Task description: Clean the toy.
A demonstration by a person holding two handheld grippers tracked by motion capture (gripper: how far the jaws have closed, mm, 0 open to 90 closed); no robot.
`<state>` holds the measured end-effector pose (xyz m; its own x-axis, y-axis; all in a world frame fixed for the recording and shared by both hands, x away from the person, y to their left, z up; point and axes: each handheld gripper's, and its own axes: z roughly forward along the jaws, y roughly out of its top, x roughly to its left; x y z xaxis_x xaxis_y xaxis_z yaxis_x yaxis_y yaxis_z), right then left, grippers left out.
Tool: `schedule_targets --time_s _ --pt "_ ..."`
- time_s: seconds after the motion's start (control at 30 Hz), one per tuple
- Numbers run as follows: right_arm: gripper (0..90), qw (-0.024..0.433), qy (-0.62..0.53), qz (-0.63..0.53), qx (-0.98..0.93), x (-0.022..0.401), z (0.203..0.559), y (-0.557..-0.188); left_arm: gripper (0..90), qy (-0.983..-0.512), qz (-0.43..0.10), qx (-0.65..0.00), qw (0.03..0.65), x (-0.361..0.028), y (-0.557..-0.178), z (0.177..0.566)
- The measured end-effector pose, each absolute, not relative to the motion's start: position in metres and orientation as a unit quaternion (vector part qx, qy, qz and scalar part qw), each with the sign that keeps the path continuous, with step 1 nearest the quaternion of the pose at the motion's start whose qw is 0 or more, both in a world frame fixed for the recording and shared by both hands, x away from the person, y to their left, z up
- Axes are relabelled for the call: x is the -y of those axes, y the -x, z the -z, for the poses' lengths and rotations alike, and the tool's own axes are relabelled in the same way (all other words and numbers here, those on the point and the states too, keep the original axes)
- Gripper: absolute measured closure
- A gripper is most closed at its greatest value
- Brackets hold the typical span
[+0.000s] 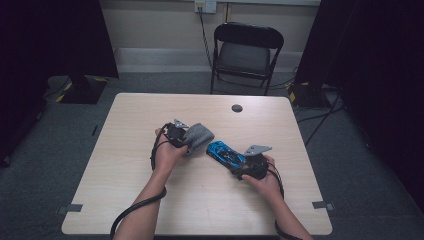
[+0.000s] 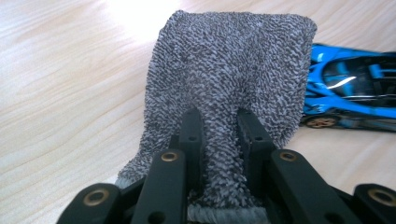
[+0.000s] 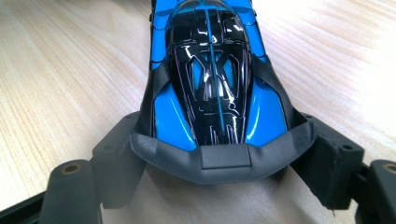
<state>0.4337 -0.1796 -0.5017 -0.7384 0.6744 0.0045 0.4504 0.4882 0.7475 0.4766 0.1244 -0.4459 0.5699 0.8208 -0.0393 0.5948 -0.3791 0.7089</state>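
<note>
Right gripper (image 3: 219, 154) clamps blue toy car's (image 1: 225, 152) rear, car at table (image 1: 200, 210) centre. Left gripper (image 2: 219, 126) pinches grey cloth (image 2: 233, 70) just left of it. Wiping step; next: bring cloth onto bodywork.

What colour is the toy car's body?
The toy car is bright blue with glossy black top panels, shown best in the right gripper view.

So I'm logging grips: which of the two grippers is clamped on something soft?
The left gripper: its jaws pinch the grey cloth. The right gripper grips the hard blue toy car by its rear.
</note>
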Motion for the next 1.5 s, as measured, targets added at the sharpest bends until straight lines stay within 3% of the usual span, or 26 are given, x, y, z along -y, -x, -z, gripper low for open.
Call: schedule_targets --time_s 0.6,1.5 --pt "23.6 0.146 -0.331 -0.383 -0.85 0.18 0.502 -0.434 74.9 -0.815 -0.138 -0.386 0.409 -0.103 -0.438 0.429" --pt "23.6 0.146 -0.33 -0.383 -0.85 0.179 0.502 -0.434 74.8 -0.847 -0.118 -0.329 0.402 -0.044 -0.417 0.451"
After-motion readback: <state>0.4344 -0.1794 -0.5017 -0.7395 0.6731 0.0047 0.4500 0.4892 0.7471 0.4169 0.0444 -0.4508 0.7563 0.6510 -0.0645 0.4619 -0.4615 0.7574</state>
